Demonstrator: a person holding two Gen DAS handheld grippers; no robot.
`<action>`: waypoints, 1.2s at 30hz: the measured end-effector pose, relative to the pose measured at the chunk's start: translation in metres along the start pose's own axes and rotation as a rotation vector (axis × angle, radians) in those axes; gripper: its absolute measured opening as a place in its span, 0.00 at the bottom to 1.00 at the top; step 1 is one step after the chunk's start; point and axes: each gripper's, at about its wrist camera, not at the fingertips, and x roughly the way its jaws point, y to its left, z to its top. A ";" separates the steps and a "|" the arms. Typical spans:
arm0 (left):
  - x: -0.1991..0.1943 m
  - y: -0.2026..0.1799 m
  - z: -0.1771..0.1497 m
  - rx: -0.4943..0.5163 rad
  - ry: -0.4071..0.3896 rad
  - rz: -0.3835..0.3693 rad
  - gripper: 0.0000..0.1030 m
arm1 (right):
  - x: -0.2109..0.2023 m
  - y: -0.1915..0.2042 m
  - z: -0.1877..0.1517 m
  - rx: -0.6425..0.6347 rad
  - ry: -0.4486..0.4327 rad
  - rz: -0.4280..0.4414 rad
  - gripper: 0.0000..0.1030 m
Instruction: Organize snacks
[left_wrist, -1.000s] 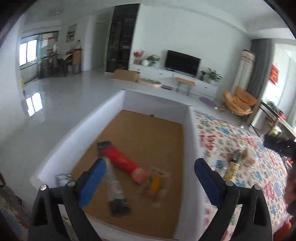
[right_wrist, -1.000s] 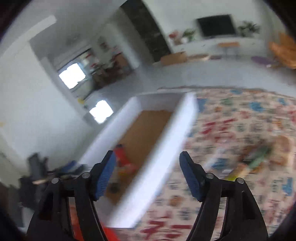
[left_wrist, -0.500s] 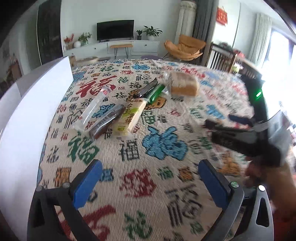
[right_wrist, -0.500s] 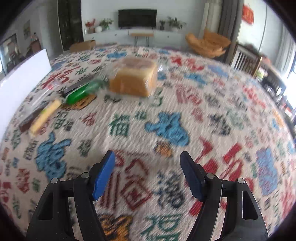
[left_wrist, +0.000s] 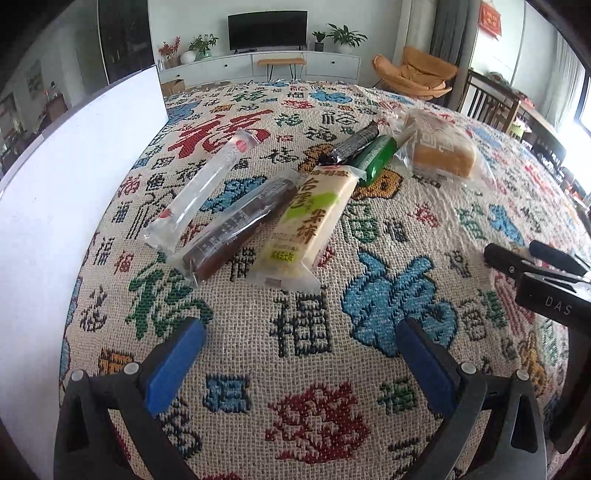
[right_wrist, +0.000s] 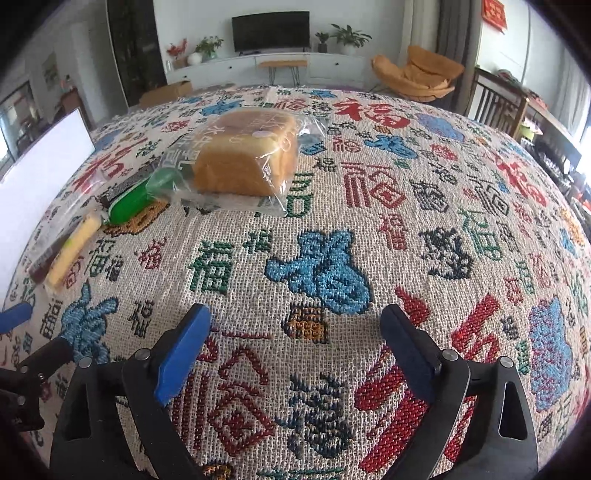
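Several wrapped snacks lie on the patterned cloth (left_wrist: 295, 332): a clear packet (left_wrist: 207, 184), a brown bar (left_wrist: 240, 225), a cream rice-cake pack (left_wrist: 310, 218), a dark packet (left_wrist: 354, 144), a green packet (left_wrist: 376, 155) and a bagged bread loaf (left_wrist: 439, 147). My left gripper (left_wrist: 301, 350) hangs open just short of the rice-cake pack, holding nothing. My right gripper (right_wrist: 295, 339) is over bare cloth, well short of the bread loaf (right_wrist: 247, 155). Its jaws are opening with nothing between them. It also shows in the left wrist view, right gripper (left_wrist: 513, 249).
A white box wall (left_wrist: 74, 184) stands along the cloth's left side, also visible as the white box (right_wrist: 37, 177). Beyond the cloth are a TV cabinet (left_wrist: 295, 62), an orange chair (left_wrist: 417, 74) and dark wooden chairs (right_wrist: 495, 103) on the right.
Both views swung away from the white box with snacks inside to the cloth with loose snacks. Both grippers came lower and closer to the cloth. The right jaws stand wider than before.
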 end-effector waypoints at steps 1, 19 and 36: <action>0.000 -0.003 0.000 0.010 0.002 0.013 1.00 | 0.002 -0.002 -0.001 -0.004 -0.001 -0.005 0.93; 0.001 -0.001 0.000 0.005 0.003 0.010 1.00 | 0.001 -0.003 -0.001 -0.002 0.000 -0.004 0.93; 0.000 -0.002 0.000 0.008 0.003 0.007 1.00 | 0.001 -0.003 -0.002 -0.002 0.000 -0.005 0.93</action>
